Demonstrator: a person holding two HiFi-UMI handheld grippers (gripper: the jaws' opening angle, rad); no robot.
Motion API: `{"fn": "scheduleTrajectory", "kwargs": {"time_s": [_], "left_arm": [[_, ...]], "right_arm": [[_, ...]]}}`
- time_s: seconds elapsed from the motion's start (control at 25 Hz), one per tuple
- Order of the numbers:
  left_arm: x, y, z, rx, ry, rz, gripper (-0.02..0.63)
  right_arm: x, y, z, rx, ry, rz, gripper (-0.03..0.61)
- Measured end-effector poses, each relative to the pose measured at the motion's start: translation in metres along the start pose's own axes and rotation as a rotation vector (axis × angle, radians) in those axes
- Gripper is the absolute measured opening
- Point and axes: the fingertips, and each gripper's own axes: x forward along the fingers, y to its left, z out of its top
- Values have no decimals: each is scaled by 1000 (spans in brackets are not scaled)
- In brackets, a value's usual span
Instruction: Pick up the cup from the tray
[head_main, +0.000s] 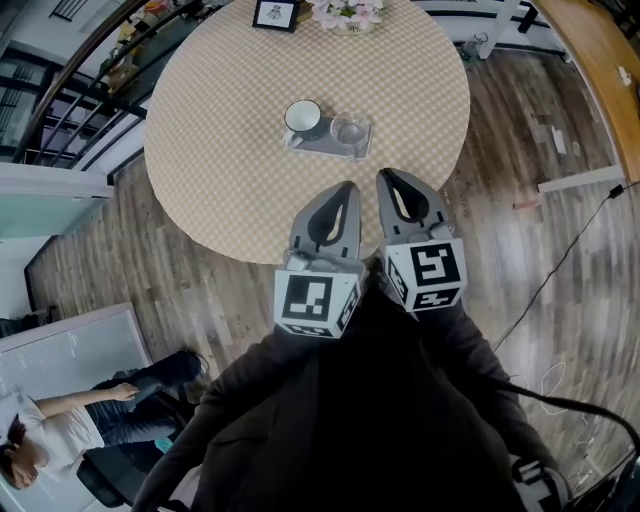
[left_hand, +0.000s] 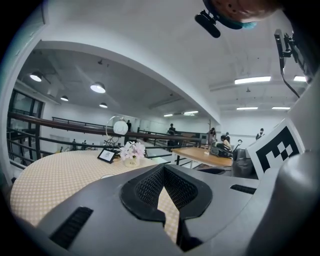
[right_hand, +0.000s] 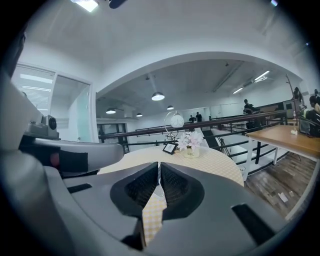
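Left gripper (head_main: 347, 188) and right gripper (head_main: 384, 174), both clenched empty, hover near the tray (head_main: 322, 146) holding a cup (head_main: 302, 116) and, seemingly, a glass (head_main: 350, 130).

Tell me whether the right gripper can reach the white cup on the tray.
Probably yes: bare table lies between right gripper and white cup, though the glass crowds that path; jaws shut.

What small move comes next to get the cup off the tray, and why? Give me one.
Probably open the left hand-held gripper. Its jaws are together, empty, short of the tray, at the near edge of the table. The white cup stands on the tray's left end, that gripper's side, so it needs open jaws before reaching in.
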Motion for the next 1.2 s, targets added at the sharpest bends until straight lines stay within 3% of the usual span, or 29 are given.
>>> {"fn": "scheduleTrajectory", "kwargs": {"time_s": [0.44,1.08,1.12,1.2], "left_arm": [[31,30,20,-36,-43,45,5],[60,86,-30,-129,66,12,5],[62,90,-33,-132,74,11,5],[67,97,-40,-142,90,14,5]], "right_arm": [[41,-16,16,-39,17,18,8],[108,-14,-28,0,128,-37,9],[112,-15,-31,1,135,-45,19],[121,-17,-38,-1,156,-57,160]]}}
